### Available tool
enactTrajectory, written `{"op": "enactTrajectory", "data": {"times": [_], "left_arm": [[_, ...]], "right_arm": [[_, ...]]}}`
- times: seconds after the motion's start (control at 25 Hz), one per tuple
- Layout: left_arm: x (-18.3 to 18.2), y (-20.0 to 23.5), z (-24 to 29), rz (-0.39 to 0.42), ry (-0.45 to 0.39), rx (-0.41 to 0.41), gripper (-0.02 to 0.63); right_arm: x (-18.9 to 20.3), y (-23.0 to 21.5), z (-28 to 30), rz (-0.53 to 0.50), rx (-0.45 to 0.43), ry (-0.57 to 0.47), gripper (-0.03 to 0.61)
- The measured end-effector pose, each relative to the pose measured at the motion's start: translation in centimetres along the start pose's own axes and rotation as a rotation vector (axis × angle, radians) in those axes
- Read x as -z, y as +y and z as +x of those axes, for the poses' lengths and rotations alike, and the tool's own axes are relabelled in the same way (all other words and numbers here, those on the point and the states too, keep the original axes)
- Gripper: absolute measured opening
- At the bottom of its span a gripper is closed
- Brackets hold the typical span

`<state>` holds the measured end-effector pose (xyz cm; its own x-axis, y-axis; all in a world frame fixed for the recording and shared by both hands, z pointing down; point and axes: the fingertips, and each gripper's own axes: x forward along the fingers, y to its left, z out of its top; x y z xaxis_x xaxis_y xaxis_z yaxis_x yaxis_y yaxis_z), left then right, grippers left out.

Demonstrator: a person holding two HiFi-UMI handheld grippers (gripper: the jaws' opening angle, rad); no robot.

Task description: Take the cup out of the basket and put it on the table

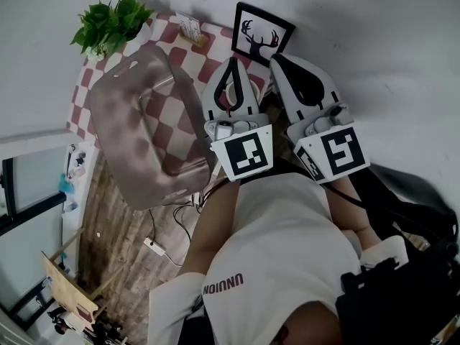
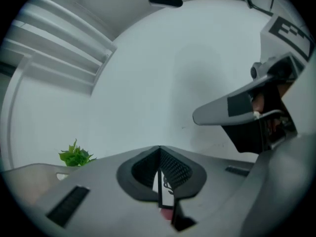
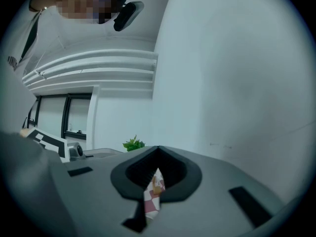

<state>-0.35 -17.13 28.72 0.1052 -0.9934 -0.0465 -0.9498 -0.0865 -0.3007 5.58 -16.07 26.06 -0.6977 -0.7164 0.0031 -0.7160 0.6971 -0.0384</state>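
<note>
A translucent grey basket point(image 1: 144, 128) stands on the red-and-white checked table point(image 1: 208, 67) at the left of the head view. It looks blurred, and no cup shows in it or in any view. My left gripper point(image 1: 231, 63) is held up just right of the basket, its jaws shut with nothing between them. In its own view the left gripper point(image 2: 159, 148) faces a white wall. Beside it my right gripper point(image 1: 279, 60) is also raised and shut on nothing. Through the slit of the right gripper point(image 3: 158, 148) only a strip of checked cloth shows.
A potted green plant point(image 1: 111, 21) stands at the table's far left corner. A small card stand point(image 1: 192, 29) and a framed deer picture point(image 1: 261, 34) line the back edge by the white wall. A power strip point(image 1: 154, 246) and cables lie on the wooden floor.
</note>
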Motion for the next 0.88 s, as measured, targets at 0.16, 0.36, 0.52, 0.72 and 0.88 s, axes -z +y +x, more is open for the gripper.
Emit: {"op": "enactTrajectory", "data": {"times": [0.16,0.36,0.52,0.72,0.88], "left_arm": [[-0.7,0.3,-0.3,0.012,-0.009,-0.002,0.011],[-1.2,0.3,-0.6,0.034,-0.016,0.002,0.011],[-1.3,0.3,-0.6,0.026,-0.018,0.001,0.011],[-1.6,0.5,-0.7,0.026,-0.020,0.000,0.011],[-1.7,0.7,-0.7,0.027,-0.020,0.000,0.012]], "right_arm": [[-0.1,0.2,0.0,-0.001,0.000,-0.005,0.017],[-0.2,0.5,0.0,-0.002,-0.007,-0.008,0.017],[-0.2,0.6,0.0,-0.003,-0.007,-0.010,0.017],[-0.4,0.9,0.1,-0.003,-0.010,-0.009,0.017],[-0.4,1.0,0.2,-0.003,-0.010,-0.009,0.017]]}}
